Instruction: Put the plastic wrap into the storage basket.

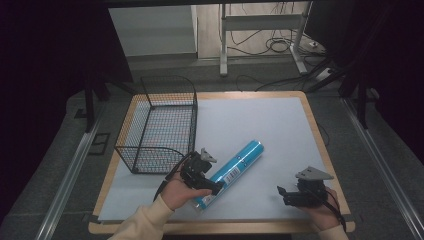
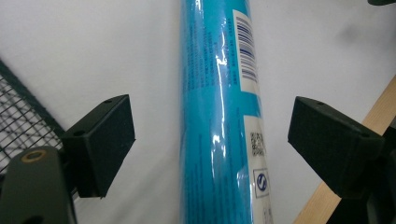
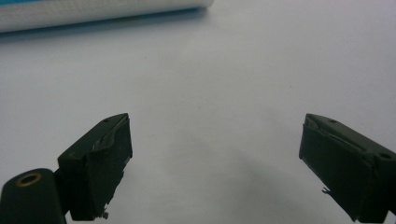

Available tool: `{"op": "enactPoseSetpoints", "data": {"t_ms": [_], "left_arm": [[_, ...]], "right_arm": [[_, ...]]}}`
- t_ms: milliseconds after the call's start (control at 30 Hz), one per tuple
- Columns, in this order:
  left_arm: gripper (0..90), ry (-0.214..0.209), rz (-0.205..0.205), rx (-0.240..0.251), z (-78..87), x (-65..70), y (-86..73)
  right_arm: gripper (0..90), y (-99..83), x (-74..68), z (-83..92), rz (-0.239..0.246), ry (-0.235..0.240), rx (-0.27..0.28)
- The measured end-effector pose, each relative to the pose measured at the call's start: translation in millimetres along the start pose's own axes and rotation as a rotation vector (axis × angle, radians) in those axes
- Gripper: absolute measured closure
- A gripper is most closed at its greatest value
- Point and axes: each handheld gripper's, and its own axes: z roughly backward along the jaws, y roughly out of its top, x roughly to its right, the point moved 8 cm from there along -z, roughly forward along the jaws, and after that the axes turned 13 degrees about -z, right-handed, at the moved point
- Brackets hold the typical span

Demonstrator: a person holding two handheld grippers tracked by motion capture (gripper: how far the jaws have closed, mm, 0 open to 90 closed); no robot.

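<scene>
Support: wooden table point(image 1: 320, 145), light rim visible at near, right and far edges.
Cover: white sheet point(image 1: 260, 125) lying flat over most of the tabletop.
On sheet, far left: black wire basket point(image 1: 160, 125), upright.
On sheet, near centre: blue roll point(image 1: 232, 170), lying diagonally, barcode label facing up, just right of basket.

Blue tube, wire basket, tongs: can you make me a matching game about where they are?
Things:
1. blue tube
2. wire basket
3. left tongs
4. right tongs

Places or states:
A. open over bare white sheet
B. lying slantwise on the sheet
C. standing at the table's left side
D. open on either side of the tube, not touching

Pairs: 1-B, 2-C, 3-D, 4-A
</scene>
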Motion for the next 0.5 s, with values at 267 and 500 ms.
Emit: {"op": "enactPoseSetpoints", "data": {"t_ms": [267, 500], "left_arm": [[14.4, -0.015, -0.009, -0.021, -11.9, 2.6, 11.3], [14.4, -0.021, -0.012, -0.036, -20.2, 2.8, 16.9]], "right_arm": [[9.8, -0.2, -0.1, 0.3, 0.001, -0.002, 0.000], [9.8, -0.3, -0.1, 0.0, 0.002, -0.003, 0.001]]}}
